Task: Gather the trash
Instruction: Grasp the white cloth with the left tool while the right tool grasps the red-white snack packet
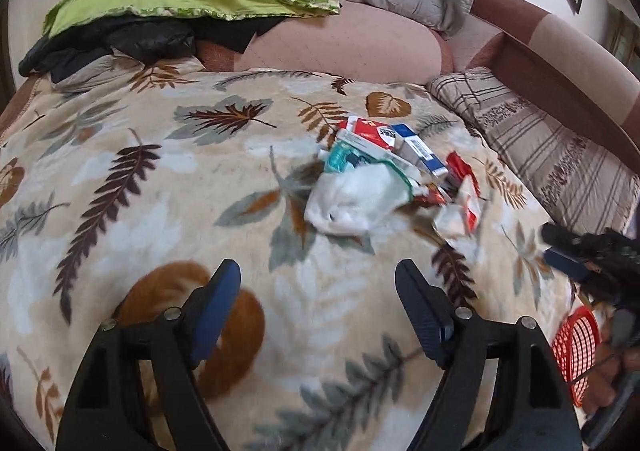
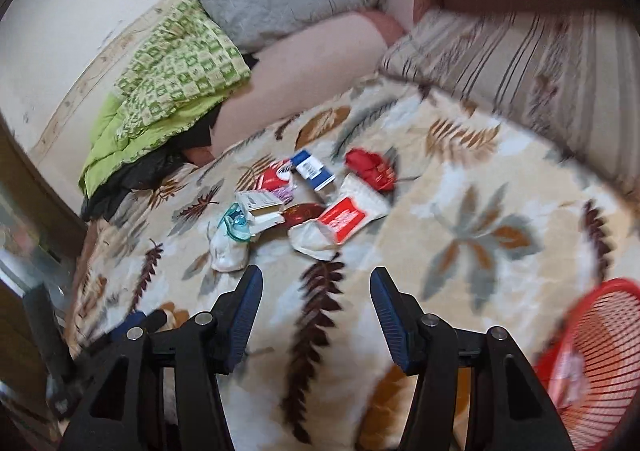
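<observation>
Your left hand-held gripper (image 1: pixel 318 271) stands open above the leaf-patterned blanket (image 1: pixel 160 187), with nothing between its jaws. Your right hand-held gripper (image 2: pixel 316 279) is open too and also empty. The trash lies in one pile ahead of both: a crumpled white tissue (image 1: pixel 352 203), a red and white box (image 1: pixel 366 131), a blue and white box (image 2: pixel 312 169), and a red wrapper (image 2: pixel 370 167). The red mesh basket (image 2: pixel 592 351) sits at your right, near the blanket's edge.

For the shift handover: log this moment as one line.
phase: approach | left gripper: open, empty | right gripper: open, empty | crumpled wrappers and small cartons: on leaf-print blanket | red mesh basket: right
</observation>
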